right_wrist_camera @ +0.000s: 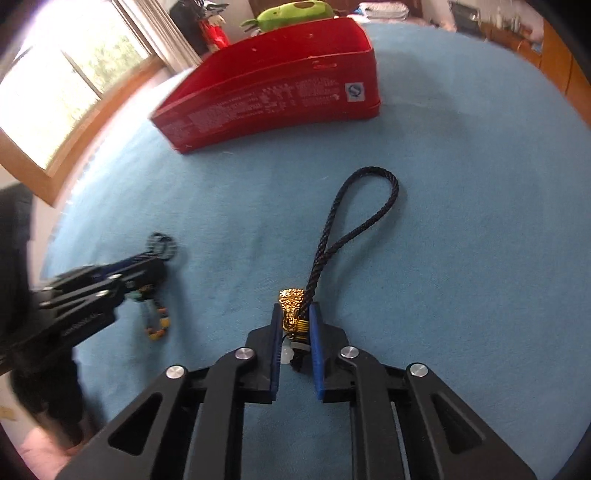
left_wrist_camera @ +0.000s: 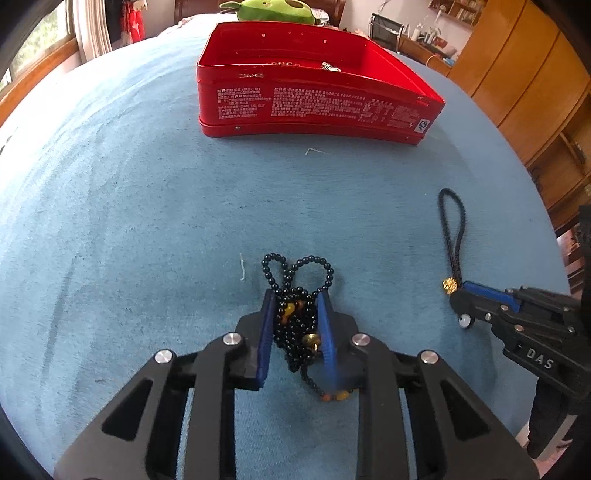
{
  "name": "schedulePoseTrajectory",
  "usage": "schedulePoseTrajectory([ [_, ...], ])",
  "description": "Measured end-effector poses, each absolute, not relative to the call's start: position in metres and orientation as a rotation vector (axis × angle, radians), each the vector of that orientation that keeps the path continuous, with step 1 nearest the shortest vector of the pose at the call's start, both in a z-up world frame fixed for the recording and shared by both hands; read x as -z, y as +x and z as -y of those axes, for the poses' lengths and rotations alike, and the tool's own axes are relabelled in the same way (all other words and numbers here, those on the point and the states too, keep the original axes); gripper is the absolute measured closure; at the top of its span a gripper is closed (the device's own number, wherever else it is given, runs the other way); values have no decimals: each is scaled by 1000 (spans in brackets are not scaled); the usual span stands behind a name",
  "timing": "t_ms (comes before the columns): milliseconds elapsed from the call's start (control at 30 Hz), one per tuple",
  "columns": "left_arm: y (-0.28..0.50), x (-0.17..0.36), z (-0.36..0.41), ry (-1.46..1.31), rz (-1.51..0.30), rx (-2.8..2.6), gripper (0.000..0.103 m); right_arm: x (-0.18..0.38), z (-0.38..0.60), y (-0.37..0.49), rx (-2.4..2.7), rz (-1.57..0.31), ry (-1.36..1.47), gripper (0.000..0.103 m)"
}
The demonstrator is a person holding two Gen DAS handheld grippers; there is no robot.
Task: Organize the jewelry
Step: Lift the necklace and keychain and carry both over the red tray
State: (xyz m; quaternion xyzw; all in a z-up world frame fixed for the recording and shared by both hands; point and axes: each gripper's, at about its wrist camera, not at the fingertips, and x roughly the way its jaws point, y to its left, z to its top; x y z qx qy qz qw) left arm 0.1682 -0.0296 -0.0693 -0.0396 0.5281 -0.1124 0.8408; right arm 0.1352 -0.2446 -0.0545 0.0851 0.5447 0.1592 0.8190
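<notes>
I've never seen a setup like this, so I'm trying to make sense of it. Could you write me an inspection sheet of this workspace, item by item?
Surface: blue cloth, a few loose white threads.
Job's things: open red tin, something small and metallic inside; black bead necklace with orange beads; black cord loop with gold charm.
Clutter: nothing seen.
Grippers: left hand-held gripper shut on the bead necklace; right hand-held gripper shut on the gold charm.
Cables: nothing seen.
Surroundings: green plush toy, window, wooden cabinets.
</notes>
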Motion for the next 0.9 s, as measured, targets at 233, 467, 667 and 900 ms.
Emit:
schedulePoseTrajectory([
  [233,162,54,26,-118,-1091,282,92,30,270,124,-426,-1104,335,89],
  [467,160,43,22,-114,-1065,269,92,3,286,120,-442,-1017,376,89],
  [667,165,42,20,-146,-1067,286,93,4,284,123,-447,-1021,390,89],
  [900,163,4,15,-126,-978,273,93,-24,288,127,-450,-948,379,89],
])
